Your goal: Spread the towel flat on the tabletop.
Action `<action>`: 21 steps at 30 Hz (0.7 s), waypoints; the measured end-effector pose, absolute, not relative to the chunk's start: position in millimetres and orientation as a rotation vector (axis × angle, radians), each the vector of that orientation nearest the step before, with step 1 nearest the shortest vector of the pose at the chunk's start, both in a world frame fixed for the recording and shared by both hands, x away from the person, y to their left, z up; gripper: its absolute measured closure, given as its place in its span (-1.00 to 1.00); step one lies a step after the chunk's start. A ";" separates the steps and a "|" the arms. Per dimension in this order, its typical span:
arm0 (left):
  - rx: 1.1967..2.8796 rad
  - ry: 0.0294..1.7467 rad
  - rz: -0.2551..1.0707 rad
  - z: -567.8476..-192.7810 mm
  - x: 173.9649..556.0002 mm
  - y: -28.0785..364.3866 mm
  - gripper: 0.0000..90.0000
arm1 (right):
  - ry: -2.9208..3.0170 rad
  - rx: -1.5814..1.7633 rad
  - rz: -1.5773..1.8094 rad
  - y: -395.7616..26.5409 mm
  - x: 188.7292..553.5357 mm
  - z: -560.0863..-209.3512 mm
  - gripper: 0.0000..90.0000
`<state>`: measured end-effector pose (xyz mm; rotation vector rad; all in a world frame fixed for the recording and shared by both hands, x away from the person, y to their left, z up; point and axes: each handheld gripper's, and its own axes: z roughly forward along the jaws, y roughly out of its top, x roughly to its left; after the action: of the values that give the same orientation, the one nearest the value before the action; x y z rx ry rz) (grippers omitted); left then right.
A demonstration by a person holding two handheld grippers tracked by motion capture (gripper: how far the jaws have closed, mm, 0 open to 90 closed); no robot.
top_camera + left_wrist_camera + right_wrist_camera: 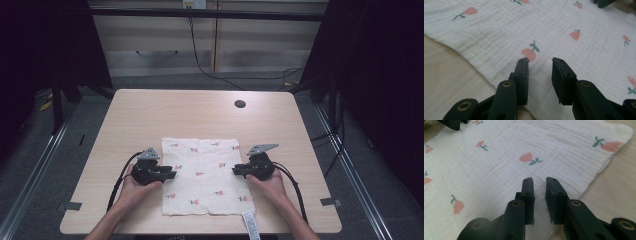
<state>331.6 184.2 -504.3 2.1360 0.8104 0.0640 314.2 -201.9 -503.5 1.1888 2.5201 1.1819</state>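
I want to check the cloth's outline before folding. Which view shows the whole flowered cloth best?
The high view: the flowered cloth lies flat with all four edges visible, a tag at its near right corner. The left gripper view shows a stretch by one edge; the right gripper view shows a rounded corner.

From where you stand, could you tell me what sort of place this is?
Probably a lab or recording workspace, not a home: a bare wooden table holds just a flowered cloth, black curtains hang at both sides, and cables trail across the floor behind.
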 end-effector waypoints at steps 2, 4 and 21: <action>2.131 0.805 0.070 -505.2 331.4 184.9 0.49 | 2.520 1.188 1.179 -203.0 312.7 -503.3 0.71; 2.133 0.797 0.077 -505.4 331.2 185.4 0.50 | 2.516 1.195 1.191 -206.2 309.0 -504.1 0.74; 2.164 0.748 0.091 -504.1 310.5 187.0 0.50 | 2.551 1.165 1.168 -209.0 282.5 -501.5 0.75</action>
<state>310.5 187.0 -504.1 2.1643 0.7477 0.0914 282.5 -209.0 -501.5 1.1648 2.5507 1.1676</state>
